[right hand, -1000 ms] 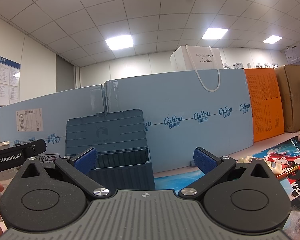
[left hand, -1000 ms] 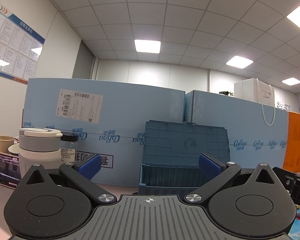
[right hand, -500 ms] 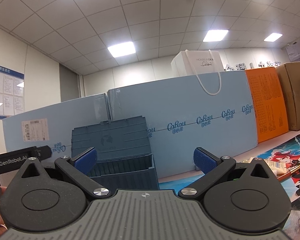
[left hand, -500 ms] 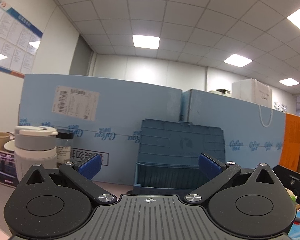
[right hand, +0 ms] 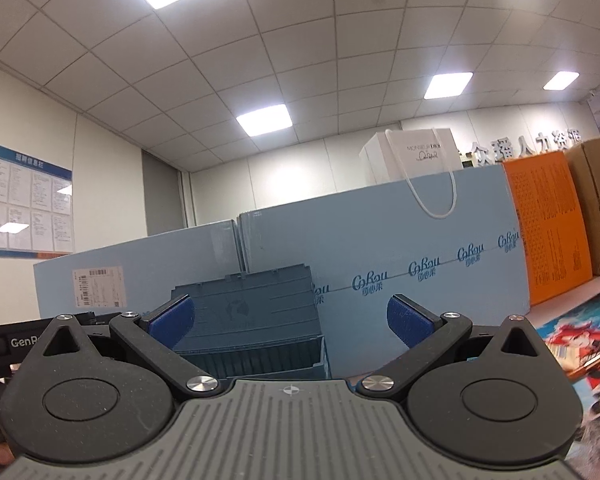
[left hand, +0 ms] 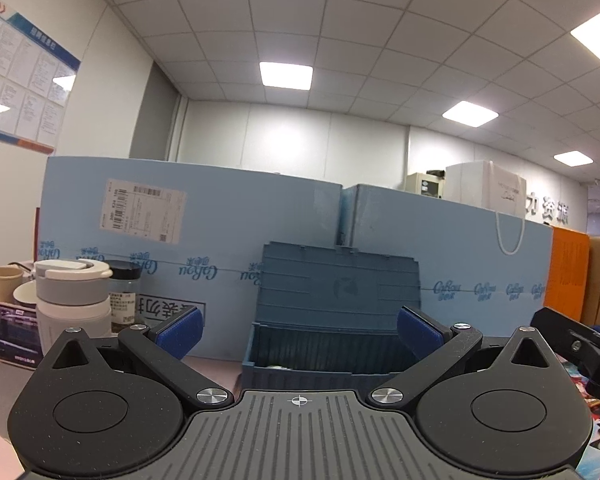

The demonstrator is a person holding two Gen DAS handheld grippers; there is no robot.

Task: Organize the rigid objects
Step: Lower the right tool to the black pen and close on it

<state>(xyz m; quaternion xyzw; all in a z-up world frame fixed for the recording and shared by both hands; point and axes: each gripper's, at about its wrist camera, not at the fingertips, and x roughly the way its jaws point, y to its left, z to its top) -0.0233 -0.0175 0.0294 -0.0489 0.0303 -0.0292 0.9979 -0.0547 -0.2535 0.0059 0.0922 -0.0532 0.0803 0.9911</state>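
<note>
Left gripper (left hand: 298,330) spread wide, empty, facing blue crate (left hand: 332,320). Right gripper (right hand: 290,318) likewise wide, empty, right of crate.

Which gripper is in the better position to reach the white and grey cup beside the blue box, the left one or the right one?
Probably the left. The white and grey cup stands just beyond the open left gripper, near its left finger. The right gripper, also open, faces the blue box, and its view shows no cup.
</note>
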